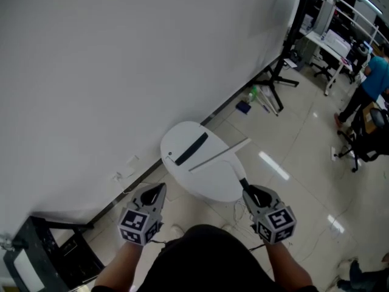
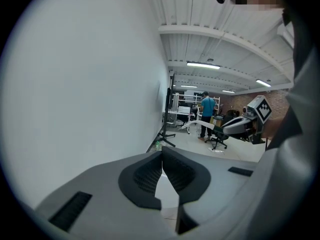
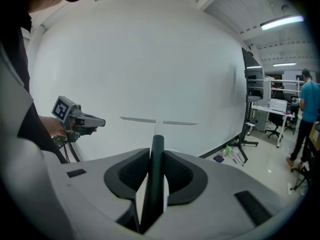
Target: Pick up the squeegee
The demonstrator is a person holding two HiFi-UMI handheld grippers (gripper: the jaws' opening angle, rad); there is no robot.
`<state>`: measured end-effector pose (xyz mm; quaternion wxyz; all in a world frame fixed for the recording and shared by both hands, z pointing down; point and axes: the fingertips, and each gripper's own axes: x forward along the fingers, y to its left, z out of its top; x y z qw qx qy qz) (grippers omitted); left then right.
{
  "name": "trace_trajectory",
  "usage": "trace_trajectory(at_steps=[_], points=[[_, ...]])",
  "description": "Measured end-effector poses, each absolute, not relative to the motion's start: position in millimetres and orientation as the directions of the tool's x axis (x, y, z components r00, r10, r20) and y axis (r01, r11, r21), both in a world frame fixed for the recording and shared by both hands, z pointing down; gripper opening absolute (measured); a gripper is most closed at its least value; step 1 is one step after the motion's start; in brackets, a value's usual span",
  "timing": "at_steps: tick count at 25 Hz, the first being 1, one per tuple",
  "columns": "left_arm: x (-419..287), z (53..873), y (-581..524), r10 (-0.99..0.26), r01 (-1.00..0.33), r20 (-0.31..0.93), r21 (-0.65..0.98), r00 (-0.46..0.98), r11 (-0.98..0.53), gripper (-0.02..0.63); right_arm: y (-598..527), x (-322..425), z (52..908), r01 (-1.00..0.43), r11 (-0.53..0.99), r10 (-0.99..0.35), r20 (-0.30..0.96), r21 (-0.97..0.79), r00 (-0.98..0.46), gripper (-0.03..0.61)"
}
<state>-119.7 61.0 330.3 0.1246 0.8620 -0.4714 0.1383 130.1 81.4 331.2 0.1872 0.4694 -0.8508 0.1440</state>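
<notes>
A small round white table (image 1: 209, 186) stands on a pale, glossy tiled floor (image 1: 304, 157), just beside the white wall. On its top lies a flat black strip (image 1: 192, 149), set at a slant, with a small dark spot (image 1: 170, 155) near its lower end. Farther along the wall, the floor carries a green bottle (image 1: 253, 93), a blue flat thing (image 1: 243, 107) and the black legs of a stand (image 1: 278, 81).

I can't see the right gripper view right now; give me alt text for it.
The right gripper is shut on the dark handle of the squeegee, its pale shaft and thin blade pointing ahead at a white wall. The left gripper shows at the left, and a person in a blue shirt stands far right.
</notes>
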Motion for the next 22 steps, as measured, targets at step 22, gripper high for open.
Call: trace_trajectory(at_steps=[22], points=[[-82, 323, 70, -0.788, -0.847, 0.343, 0.045, 0.51, -0.529, 0.005, 83, 149, 326, -0.828, 0.555, -0.735, 0.42, -0.079, -0.532, 0.095]])
